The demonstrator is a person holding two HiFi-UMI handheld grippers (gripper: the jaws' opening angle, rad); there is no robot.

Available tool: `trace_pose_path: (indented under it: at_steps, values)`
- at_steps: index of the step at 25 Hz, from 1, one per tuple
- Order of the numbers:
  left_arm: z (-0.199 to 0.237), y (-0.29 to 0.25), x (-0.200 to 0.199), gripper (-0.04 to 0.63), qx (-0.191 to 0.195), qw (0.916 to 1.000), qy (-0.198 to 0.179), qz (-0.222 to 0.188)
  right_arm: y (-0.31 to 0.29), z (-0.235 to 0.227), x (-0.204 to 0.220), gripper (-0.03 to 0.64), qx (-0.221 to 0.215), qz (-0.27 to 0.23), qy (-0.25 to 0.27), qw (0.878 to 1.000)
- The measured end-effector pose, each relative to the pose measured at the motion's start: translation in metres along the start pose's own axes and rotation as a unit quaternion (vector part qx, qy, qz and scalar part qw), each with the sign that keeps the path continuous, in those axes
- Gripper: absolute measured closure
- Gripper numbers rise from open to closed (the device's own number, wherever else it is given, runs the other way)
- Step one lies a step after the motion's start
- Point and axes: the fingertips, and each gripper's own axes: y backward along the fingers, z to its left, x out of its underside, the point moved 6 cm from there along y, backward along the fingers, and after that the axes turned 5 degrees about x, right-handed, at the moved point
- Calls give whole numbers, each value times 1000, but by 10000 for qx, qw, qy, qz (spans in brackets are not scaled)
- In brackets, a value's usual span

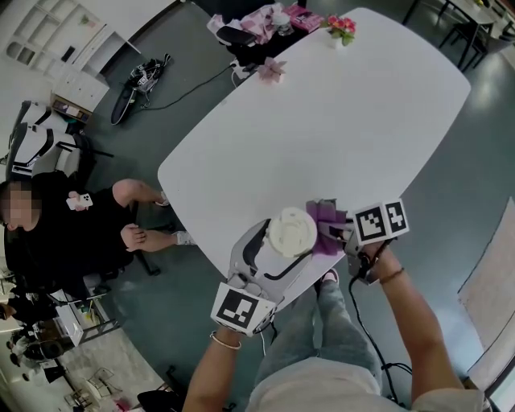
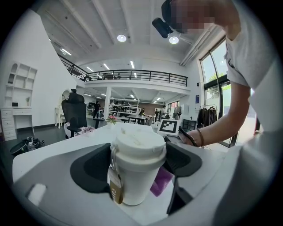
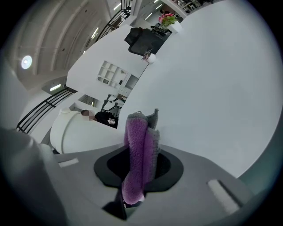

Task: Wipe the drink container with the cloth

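Note:
A white drink cup (image 1: 291,232) with a white lid and a small brown tag stands upright at the near edge of the white table (image 1: 338,129). My left gripper (image 1: 278,245) is shut on it, the jaws clasping the cup (image 2: 136,165) on both sides. A folded purple cloth (image 1: 326,221) is pinched in my right gripper (image 1: 342,235), just to the right of the cup. In the right gripper view the cloth (image 3: 138,156) sticks up between the jaws, and the cup (image 3: 79,132) lies at the left. A strip of cloth (image 2: 160,182) shows behind the cup.
At the table's far end lie pink flowers (image 1: 341,26), a pink paper flower (image 1: 270,71) and a heap of pink things (image 1: 265,20). A seated person (image 1: 72,225) in black is on the left, by white shelves (image 1: 56,48).

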Motion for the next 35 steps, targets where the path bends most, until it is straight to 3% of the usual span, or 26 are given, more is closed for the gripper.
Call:
trace_pose_path:
  at_steps: [11,20,28,35]
  values:
    - [0,-1,4,204,-132,9999,8,-17,-19,-13,5,551,626,19,281,9976]
    - [-2,-1,6,204,-299,9992,-202,-168,-16,-16,9,551,634,-91,155,9978]
    - [-12,2,8,204,-932,9956,29,-92,36,5,27,551,140,-695,-54,9975]
    - [-23,5,9,204,-1798,9832,321,46,66,35,52,551,-573,-1273,-189,9900]
